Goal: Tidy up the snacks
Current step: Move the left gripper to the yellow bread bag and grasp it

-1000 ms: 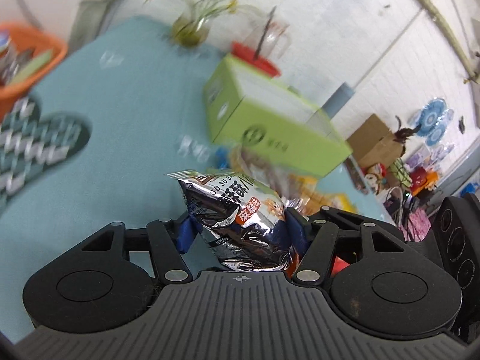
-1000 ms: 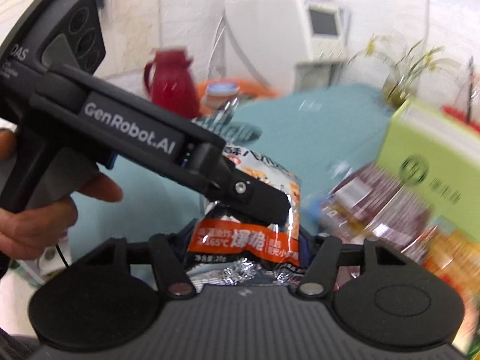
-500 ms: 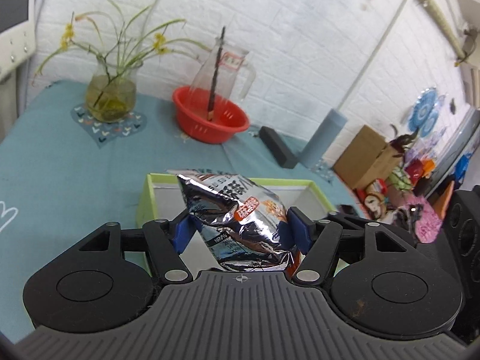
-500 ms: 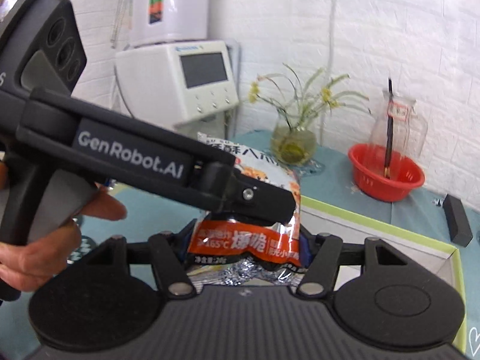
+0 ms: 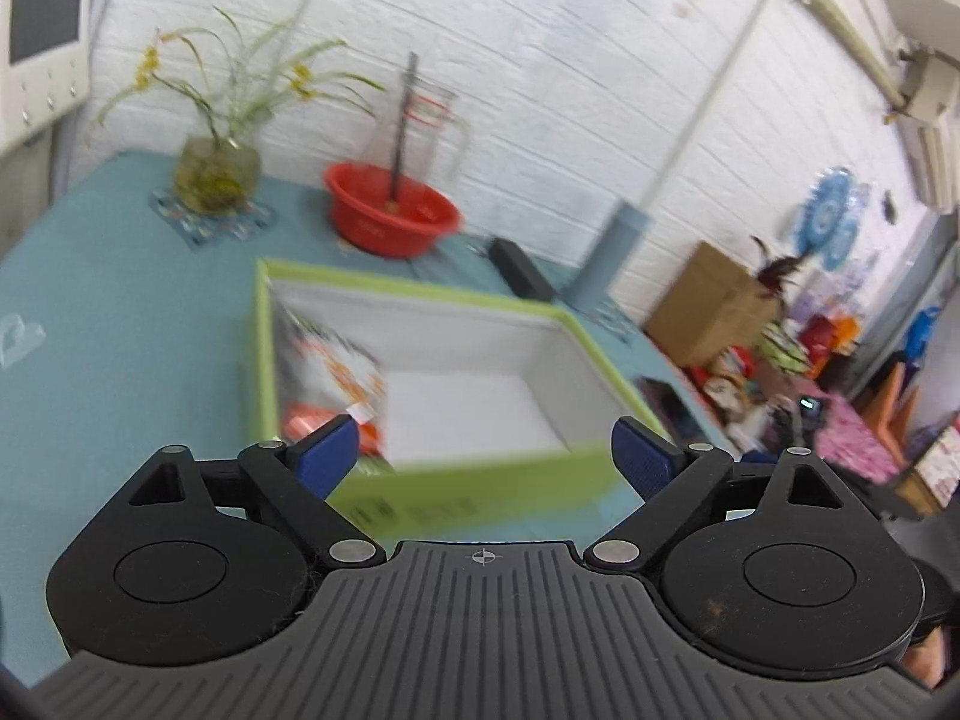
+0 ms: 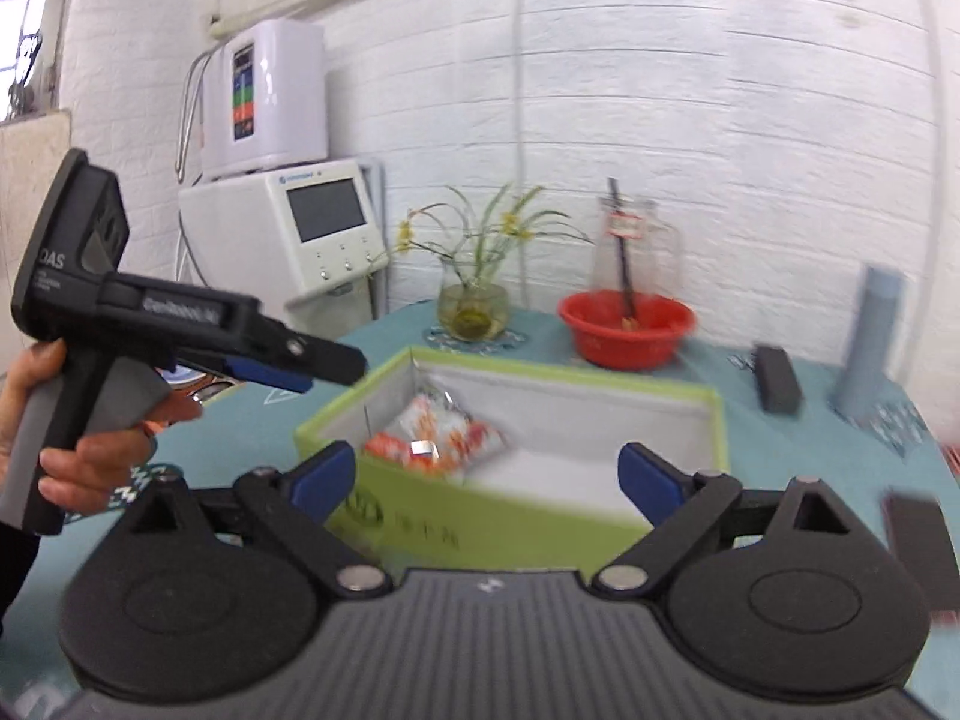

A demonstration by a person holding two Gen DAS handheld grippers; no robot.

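An orange and white snack bag [image 5: 330, 375] lies in the left corner of the open green box [image 5: 420, 291], whose inside is white. My left gripper [image 5: 486, 455] hovers over the box's near wall; its jaws are opening and nothing is between them. In the right wrist view the same bag [image 6: 438, 438] rests inside the box [image 6: 528, 525]. My right gripper [image 6: 487, 475] stands before that box with jaws opening and empty. The left gripper [image 6: 330, 373] shows there too, above the box's left corner, held by a hand [image 6: 90, 456].
On the teal table behind the box stand a red basin [image 5: 390, 219], a glass vase with a plant [image 5: 216, 174], a black block [image 5: 519, 270] and a grey-blue cylinder [image 5: 618, 246]. A white machine [image 6: 288, 228] stands at the back left, a cardboard box [image 5: 714, 306] off right.
Both grippers held one snack bag over the box; both have spread their jaws and the bag has dropped into the box. Both grippers have drawn back from it.
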